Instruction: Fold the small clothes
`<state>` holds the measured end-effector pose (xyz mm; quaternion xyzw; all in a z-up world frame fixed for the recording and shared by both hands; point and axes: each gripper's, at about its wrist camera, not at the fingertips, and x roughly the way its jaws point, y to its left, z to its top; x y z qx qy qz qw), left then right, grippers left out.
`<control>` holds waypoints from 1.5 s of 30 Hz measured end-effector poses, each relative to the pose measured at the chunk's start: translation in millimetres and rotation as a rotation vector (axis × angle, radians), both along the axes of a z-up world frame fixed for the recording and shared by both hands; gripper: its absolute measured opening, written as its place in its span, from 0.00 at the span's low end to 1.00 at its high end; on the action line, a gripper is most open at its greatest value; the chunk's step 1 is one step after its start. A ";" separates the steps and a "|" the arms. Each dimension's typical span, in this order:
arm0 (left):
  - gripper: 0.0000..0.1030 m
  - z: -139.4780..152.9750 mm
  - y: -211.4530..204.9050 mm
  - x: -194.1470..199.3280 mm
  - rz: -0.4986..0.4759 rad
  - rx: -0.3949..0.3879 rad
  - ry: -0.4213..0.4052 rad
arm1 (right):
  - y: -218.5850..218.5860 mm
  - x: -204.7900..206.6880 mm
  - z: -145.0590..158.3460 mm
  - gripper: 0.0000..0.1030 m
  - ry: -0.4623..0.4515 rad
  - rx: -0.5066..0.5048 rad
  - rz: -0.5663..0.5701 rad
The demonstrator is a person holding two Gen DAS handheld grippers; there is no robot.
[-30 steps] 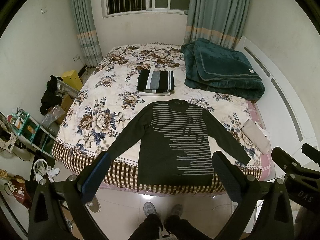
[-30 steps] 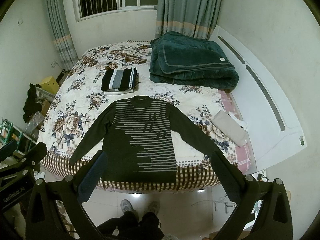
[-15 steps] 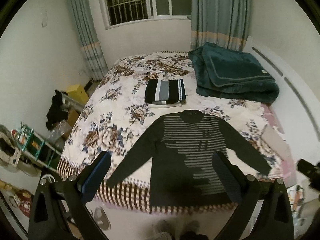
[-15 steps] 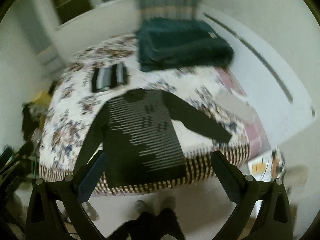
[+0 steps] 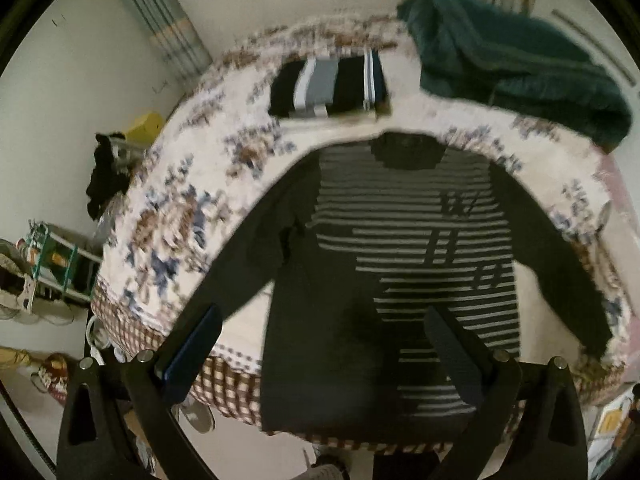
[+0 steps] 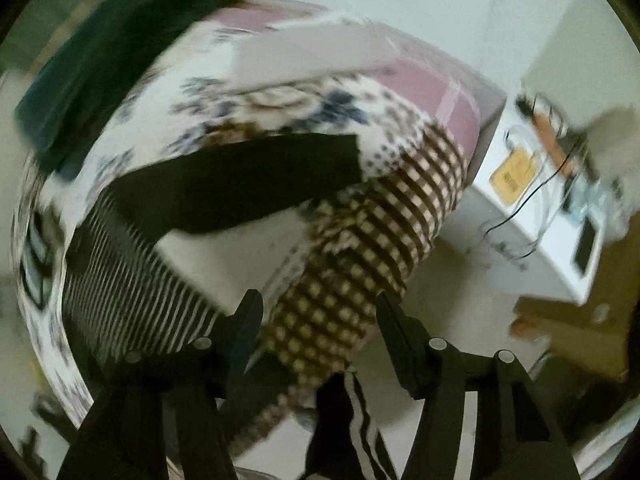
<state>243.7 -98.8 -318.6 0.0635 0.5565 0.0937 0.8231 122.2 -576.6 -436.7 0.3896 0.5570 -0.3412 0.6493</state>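
A dark sweater with grey stripes [image 5: 400,264] lies flat on the floral bed [image 5: 192,200], sleeves spread, hem at the near edge. My left gripper [image 5: 324,344] is open and empty above the sweater's lower body. In the blurred right wrist view, my right gripper [image 6: 320,320] is open and empty over the bed's checked edge [image 6: 360,260], near the sweater's right sleeve [image 6: 240,176] and striped body [image 6: 132,288].
A folded striped garment [image 5: 332,84] lies beyond the sweater's collar. A teal blanket [image 5: 520,64] is heaped at the back right. A white bedside stand [image 6: 532,208] with cables stands right of the bed. Clutter and a rack [image 5: 60,264] stand on the left floor.
Both grippers have dropped toward the bed. The left has moved in over the sweater's lower body. The right has swung right toward the right sleeve and its jaws stand narrower.
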 end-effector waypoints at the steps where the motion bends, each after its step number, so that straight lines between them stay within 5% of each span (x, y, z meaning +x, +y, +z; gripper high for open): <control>1: 1.00 -15.1 -5.2 6.8 0.005 -0.001 0.015 | -18.7 1.8 -25.0 0.65 -0.007 0.023 -0.035; 6: 1.00 -103.3 -23.3 47.1 0.021 0.026 0.090 | -98.6 18.2 -136.0 0.70 -0.044 0.102 -0.167; 10: 1.00 -146.4 -31.1 69.1 0.047 0.031 0.099 | -134.1 45.1 -209.5 0.71 -0.032 0.153 -0.177; 14: 1.00 -182.1 -38.5 88.2 0.058 0.025 0.105 | -139.4 70.2 -245.0 0.73 -0.024 0.168 -0.148; 15: 1.00 -191.0 -40.9 91.7 0.055 0.024 0.112 | -137.6 74.3 -244.8 0.71 -0.037 0.141 -0.139; 16: 1.00 -196.1 -42.1 93.3 0.049 0.021 0.115 | -135.1 76.8 -242.2 0.50 -0.049 0.122 -0.129; 17: 1.00 -199.3 -43.3 94.3 0.041 0.022 0.117 | -133.7 79.1 -239.6 0.11 -0.051 0.112 -0.115; 18: 1.00 -203.1 -46.5 95.1 0.033 0.025 0.120 | -132.9 80.3 -235.6 0.04 -0.060 0.115 -0.111; 23: 1.00 -201.5 -53.5 95.9 -0.013 -0.001 0.107 | -154.0 78.4 -185.8 0.03 -0.165 0.013 -0.147; 29: 1.00 -200.5 -50.2 99.0 -0.007 -0.031 0.096 | -163.7 101.3 -177.6 0.03 -0.115 -0.026 -0.093; 33: 1.00 -201.1 -34.5 98.8 0.033 -0.060 0.099 | -154.2 114.7 -153.7 0.03 -0.194 0.003 -0.100; 39: 1.00 -193.0 8.9 96.4 0.099 -0.089 0.081 | -68.4 170.6 -103.3 0.03 -0.344 0.069 0.021; 45: 1.00 -179.8 84.3 90.0 0.206 -0.082 0.045 | 106.4 284.9 -75.4 0.03 -0.389 0.092 0.327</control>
